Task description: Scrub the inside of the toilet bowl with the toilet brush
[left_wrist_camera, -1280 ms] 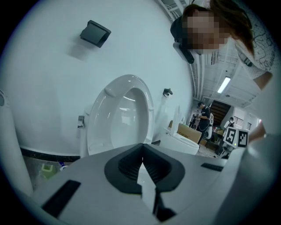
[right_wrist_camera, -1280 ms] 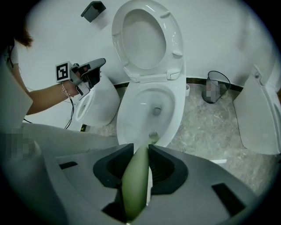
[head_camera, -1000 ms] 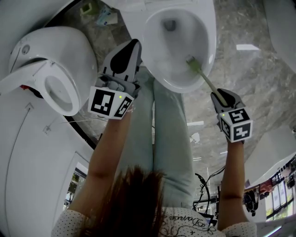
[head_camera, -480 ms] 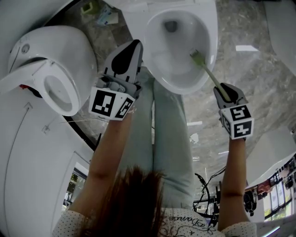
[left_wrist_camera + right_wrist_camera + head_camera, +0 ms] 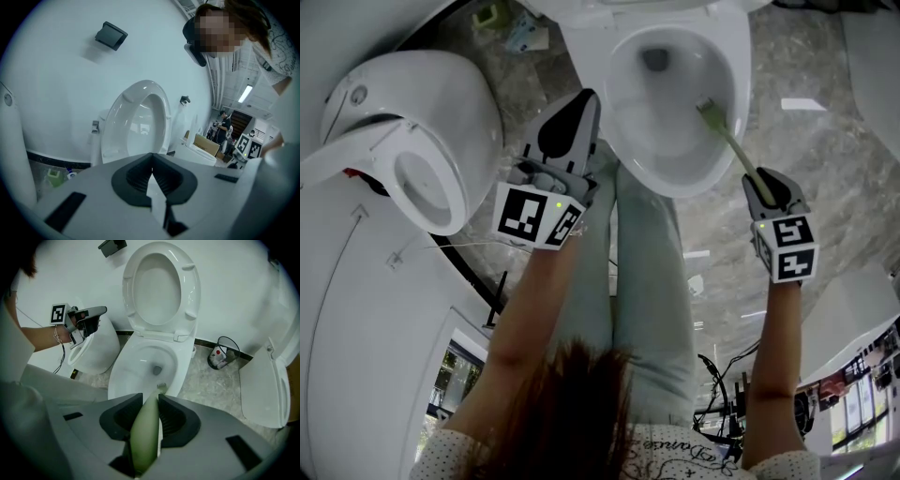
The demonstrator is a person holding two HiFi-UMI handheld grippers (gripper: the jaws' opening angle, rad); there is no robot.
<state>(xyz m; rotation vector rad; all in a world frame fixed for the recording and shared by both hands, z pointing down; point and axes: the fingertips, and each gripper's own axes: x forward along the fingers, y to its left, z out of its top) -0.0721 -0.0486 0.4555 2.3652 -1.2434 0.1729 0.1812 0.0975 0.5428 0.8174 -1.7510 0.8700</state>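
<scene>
Flooring (image 5: 825,141) round the toilet bowl (image 5: 619,141) is grey veined stone, kinda glossy, and behind the bowl runs a plain white wall (image 5: 243,296) with a dark strip along its foot. The bowl itself is white and oval with its seat (image 5: 129,291) flipped up against that wall, drain hole (image 5: 654,59) toward the back. On the left gripper's side of the bowl sits a second white toilet (image 5: 412,131), and on the other side, near the wall, a little wire bin (image 5: 224,352) with some trash in it. The toilet brush (image 5: 727,141) is pale green with a long slim handle, and its small bristle head (image 5: 709,111) is down inside the bowl, against the inner wall on the right gripper's side, just below the rim. The right gripper (image 5: 766,192) hangs outside the bowl's front edge with its jaws clamped on the fat end of that handle. The left gripper (image 5: 572,108) floats just beside the bowl's other flank, above the person's jeans, jaws pressed together with nothing between them.
</scene>
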